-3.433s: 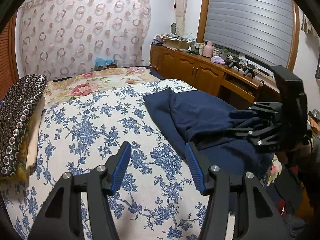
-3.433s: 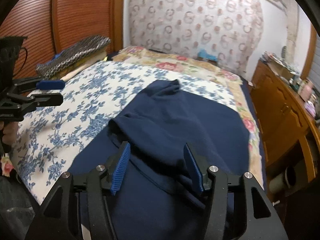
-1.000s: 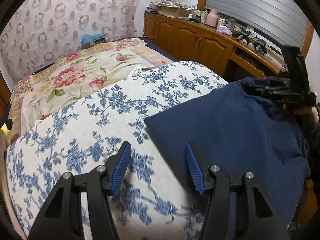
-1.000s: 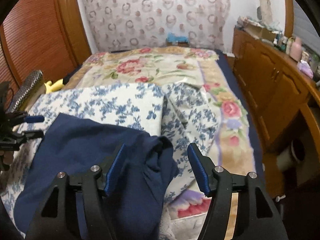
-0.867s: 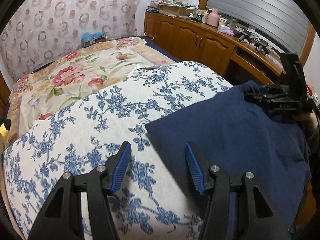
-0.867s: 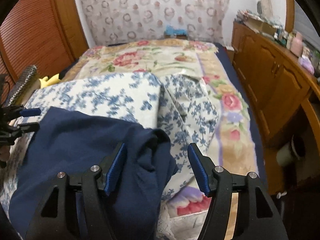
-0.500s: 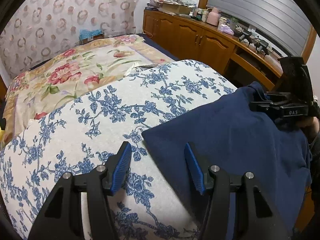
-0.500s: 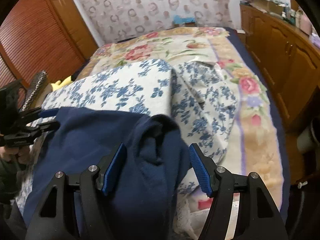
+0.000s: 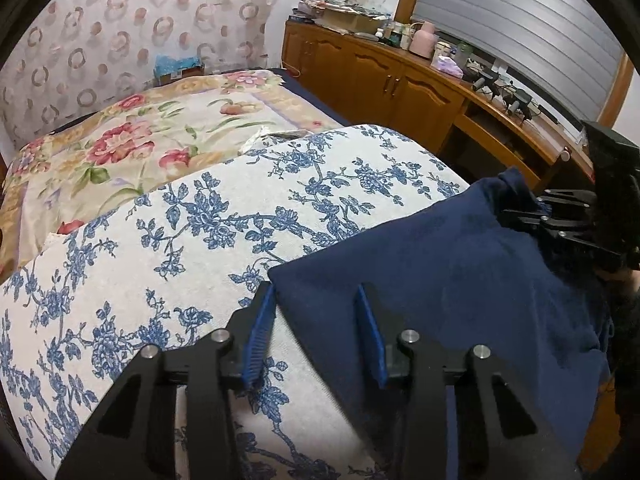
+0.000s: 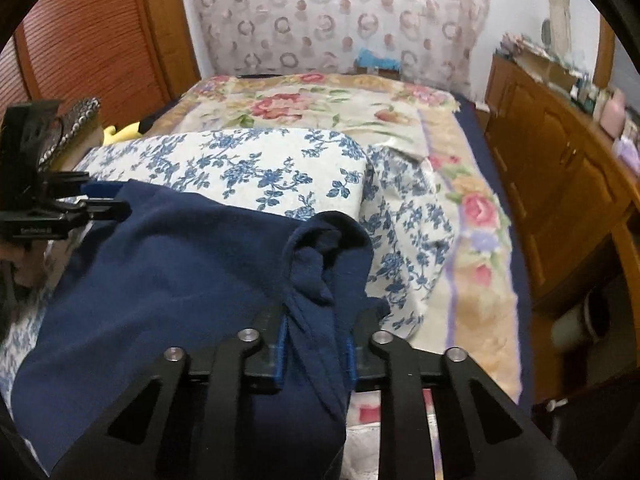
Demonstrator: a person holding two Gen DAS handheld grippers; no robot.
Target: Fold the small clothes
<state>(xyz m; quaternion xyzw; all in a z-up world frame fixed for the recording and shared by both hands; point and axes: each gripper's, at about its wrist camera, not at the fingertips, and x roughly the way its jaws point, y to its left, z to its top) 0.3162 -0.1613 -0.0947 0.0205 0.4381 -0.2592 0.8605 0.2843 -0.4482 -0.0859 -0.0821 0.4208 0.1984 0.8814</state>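
The navy garment (image 9: pixel 460 264) lies spread on the bed (image 9: pixel 168 240), not yet folded. The right gripper (image 10: pixel 316 348) jaws have just closed, clamping its bunched far corner. The left gripper (image 9: pixel 316 332) jaws, also closing, straddle the other corner with a gap showing.

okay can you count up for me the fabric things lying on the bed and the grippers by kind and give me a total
Navy garment: 1
Blue-flowered cover: 1
Pink-flowered quilt: 1
Grippers: 2, left gripper and right gripper
Total: 5

One navy garment (image 9: pixel 440 280), two tools — left (image 9: pixel 316 332), right (image 10: pixel 316 344) — one blue-flowered quilt (image 9: pixel 200 240), one rose-print bedspread (image 9: pixel 140 148), one patterned pillow (image 10: pixel 76 120), one curtain (image 10: pixel 340 12).
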